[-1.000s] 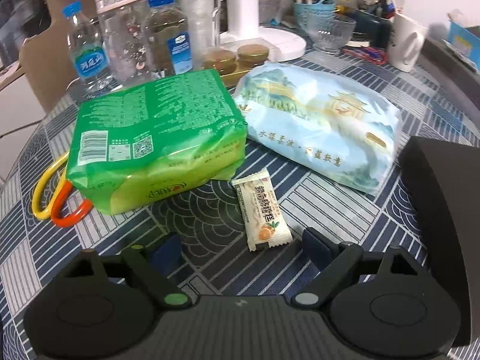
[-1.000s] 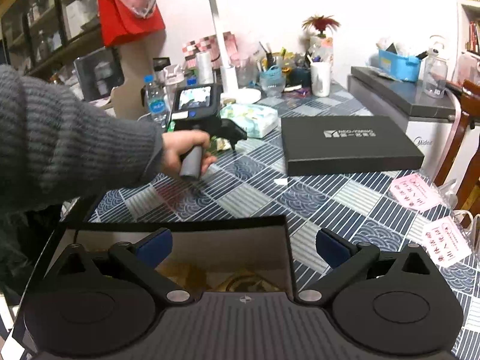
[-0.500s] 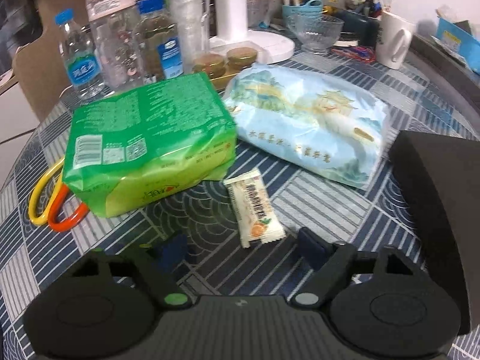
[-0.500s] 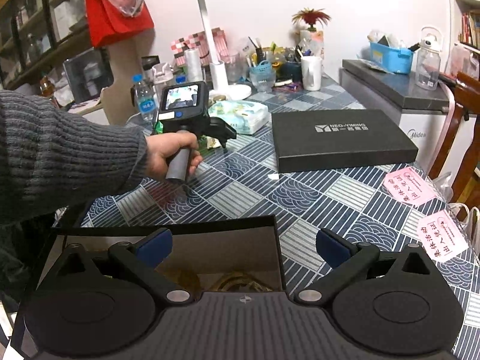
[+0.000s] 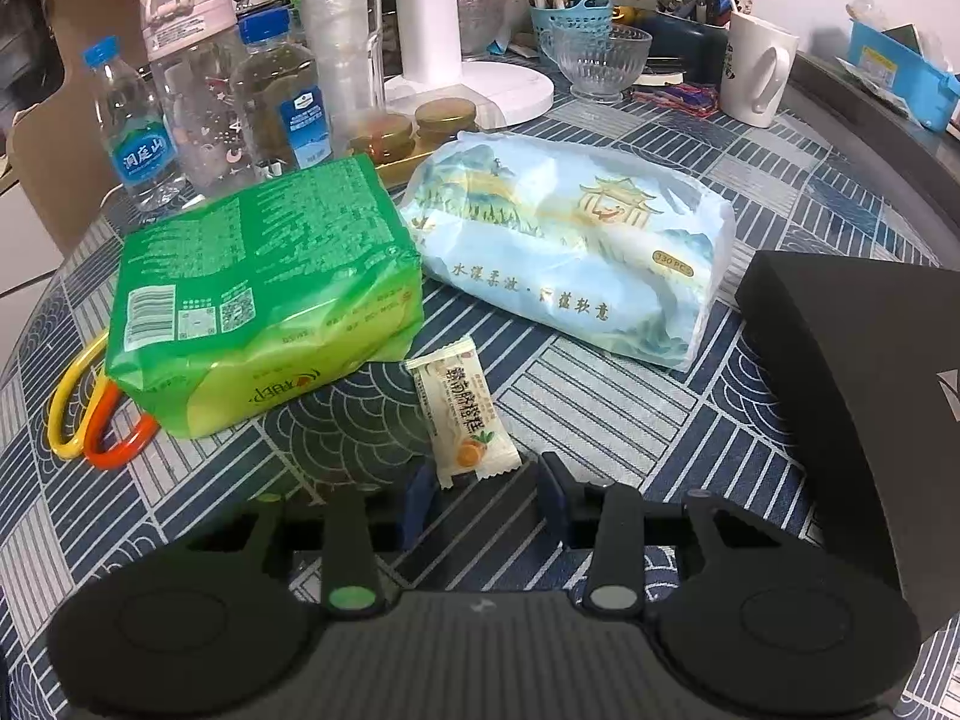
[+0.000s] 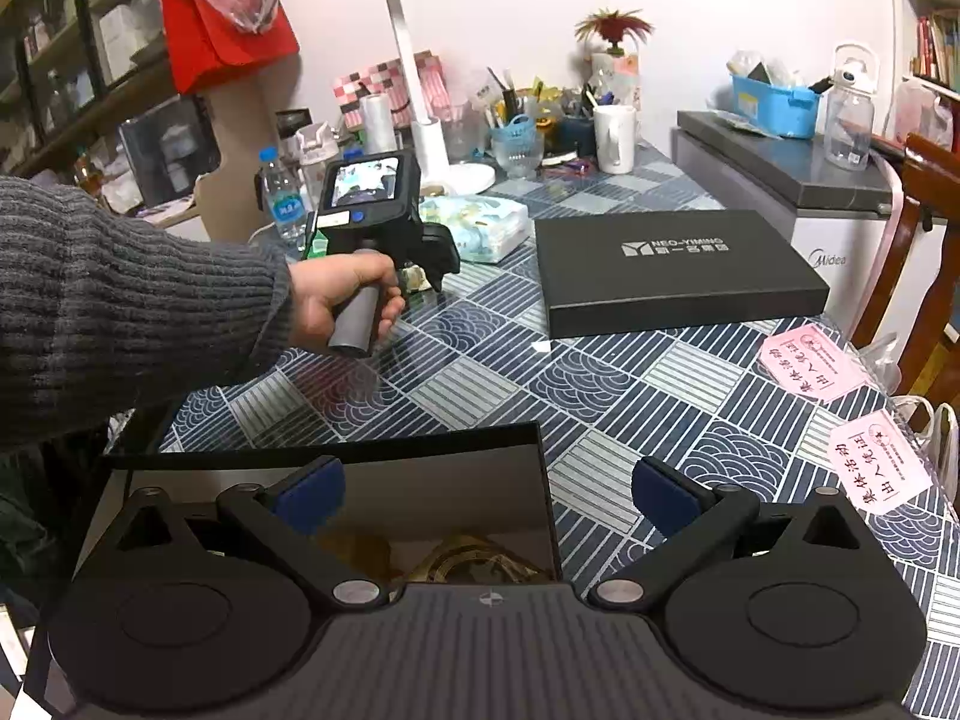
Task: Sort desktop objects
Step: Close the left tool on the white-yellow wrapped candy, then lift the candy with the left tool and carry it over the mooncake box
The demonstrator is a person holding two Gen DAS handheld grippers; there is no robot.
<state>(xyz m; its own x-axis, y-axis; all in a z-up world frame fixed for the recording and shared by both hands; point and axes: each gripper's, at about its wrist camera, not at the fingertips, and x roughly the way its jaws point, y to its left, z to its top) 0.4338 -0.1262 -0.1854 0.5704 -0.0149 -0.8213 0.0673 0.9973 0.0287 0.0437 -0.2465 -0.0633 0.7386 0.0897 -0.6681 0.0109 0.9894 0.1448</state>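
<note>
Left gripper [image 5: 485, 495] is closing around the candy packet [image 5: 465, 417] at lower centre, pads not pressed on yet. Right gripper [image 6: 487, 489] is held wide apart over the open box [image 6: 420, 483].

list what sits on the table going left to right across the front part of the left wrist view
yellow and orange rings → green pack → small candy packet, its near end between the closing left gripper pads → blue tissue pack → black box
</note>
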